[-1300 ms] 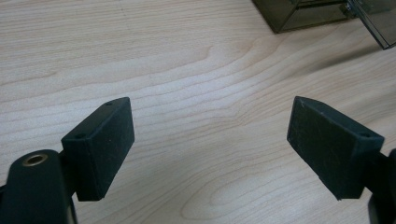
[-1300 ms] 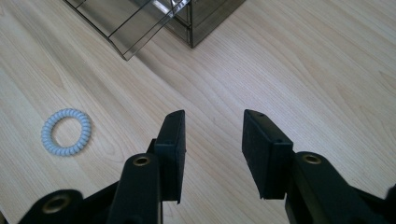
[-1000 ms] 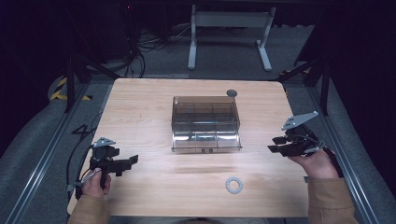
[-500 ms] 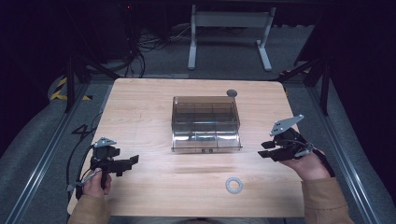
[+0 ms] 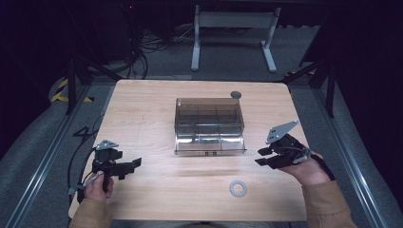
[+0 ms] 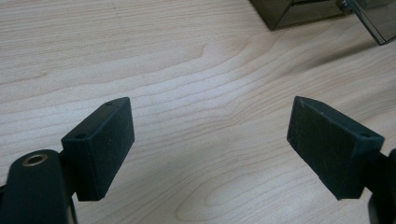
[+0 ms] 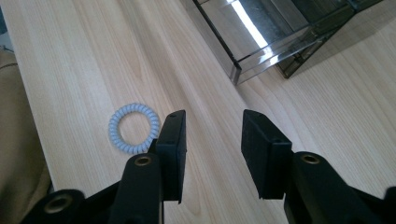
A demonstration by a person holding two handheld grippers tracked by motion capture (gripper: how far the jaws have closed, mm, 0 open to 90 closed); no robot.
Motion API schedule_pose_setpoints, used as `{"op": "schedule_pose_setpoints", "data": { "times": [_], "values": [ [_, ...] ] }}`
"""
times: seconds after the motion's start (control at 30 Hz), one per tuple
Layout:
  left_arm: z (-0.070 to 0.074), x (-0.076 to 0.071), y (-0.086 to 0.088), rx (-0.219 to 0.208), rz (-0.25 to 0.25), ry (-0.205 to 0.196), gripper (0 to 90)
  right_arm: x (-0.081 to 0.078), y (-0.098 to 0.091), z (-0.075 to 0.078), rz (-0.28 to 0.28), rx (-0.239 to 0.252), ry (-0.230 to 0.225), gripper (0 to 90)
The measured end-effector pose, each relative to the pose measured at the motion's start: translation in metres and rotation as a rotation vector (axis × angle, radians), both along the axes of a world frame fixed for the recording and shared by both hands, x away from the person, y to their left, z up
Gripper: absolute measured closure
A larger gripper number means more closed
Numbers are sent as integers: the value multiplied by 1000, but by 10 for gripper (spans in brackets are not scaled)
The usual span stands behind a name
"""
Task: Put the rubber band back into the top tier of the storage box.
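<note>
Since the coiled ring (image 5: pixel 238 188) lies flat on the table (image 5: pixel 142 109), in front of the clear box (image 5: pixel 209 124), we see it nearer our right gripper (image 5: pixel 266 156), whose jaws stand apart and empty. It probably sits slightly toward us from that gripper.

The pale wooden counter (image 5: pixel 157 118) is evenly lit against a dark room, and glare streaks the smoky clear plastic box (image 7: pixel 261 32) (near black tongs blur softly).
</note>
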State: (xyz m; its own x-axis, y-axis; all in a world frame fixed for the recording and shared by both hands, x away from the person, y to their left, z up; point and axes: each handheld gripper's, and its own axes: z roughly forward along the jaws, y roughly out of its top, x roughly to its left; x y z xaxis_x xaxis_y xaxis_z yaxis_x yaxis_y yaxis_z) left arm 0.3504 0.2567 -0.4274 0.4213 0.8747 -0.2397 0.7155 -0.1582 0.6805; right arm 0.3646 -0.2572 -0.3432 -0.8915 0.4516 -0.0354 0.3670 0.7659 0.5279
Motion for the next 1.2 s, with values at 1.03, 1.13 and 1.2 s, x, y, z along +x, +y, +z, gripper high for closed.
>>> {"op": "schedule_pose_setpoints", "data": {
  "times": [1.03, 1.13, 1.2],
  "values": [
    [0, 4, -4, -7, -11, -3, 157, -17, 43, -10, 128, -41, 25, 608],
    [1, 7, -6, -4, -17, -7, 157, -18, 47, -16, 123, -43, 32, 608],
    [1, 8, -7, -7, -18, -6, 157, -17, 49, -19, 127, -43, 32, 609]
  ]
}}
